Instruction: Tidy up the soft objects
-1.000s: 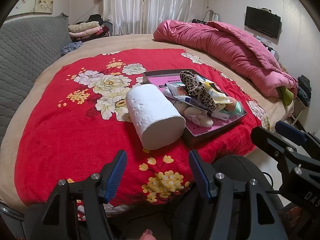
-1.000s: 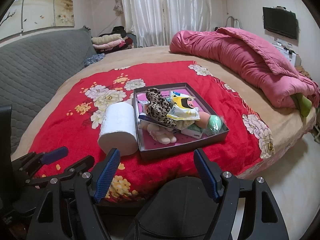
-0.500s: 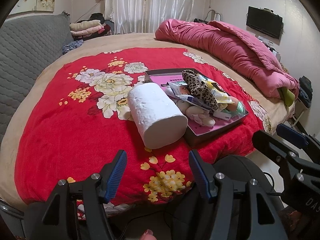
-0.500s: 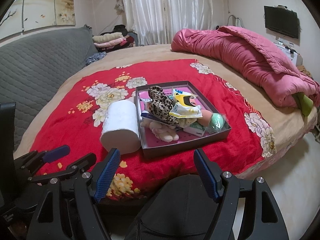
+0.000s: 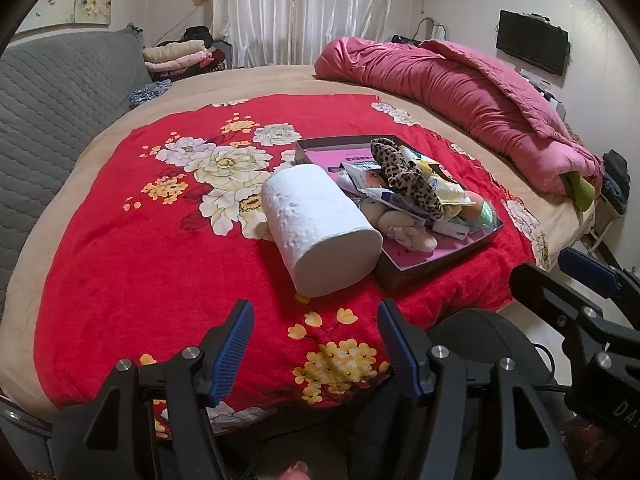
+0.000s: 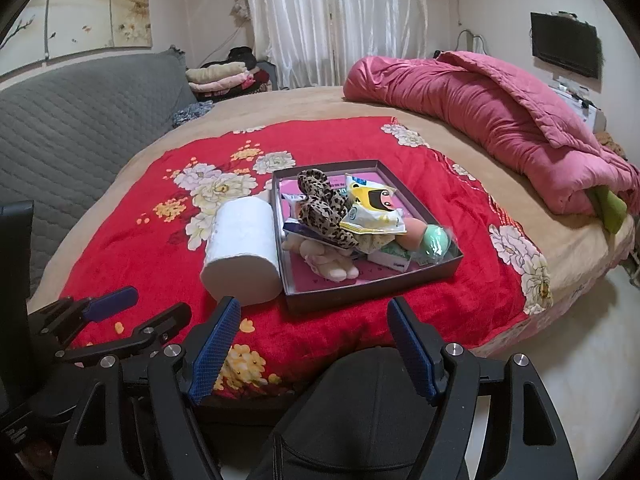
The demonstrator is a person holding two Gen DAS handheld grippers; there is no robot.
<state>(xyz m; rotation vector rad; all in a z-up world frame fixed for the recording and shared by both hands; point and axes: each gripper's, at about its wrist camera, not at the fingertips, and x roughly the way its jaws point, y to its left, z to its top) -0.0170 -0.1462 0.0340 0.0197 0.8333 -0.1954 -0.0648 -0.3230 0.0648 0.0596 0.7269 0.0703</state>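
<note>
Left wrist view: both claws edge closer to the bed.
Left claw and right claw gape apart, empty. Beside the tray, touching its left wall, lies the paper roll; soft toy and leopard cloth lie inside.

This is a bedroom in a home. A big round bed has a red flower blanket and a puffy pink quilt on it. White curtains hang at the window, folded clothes sit in a pile, and a TV hangs on the wall.
</note>
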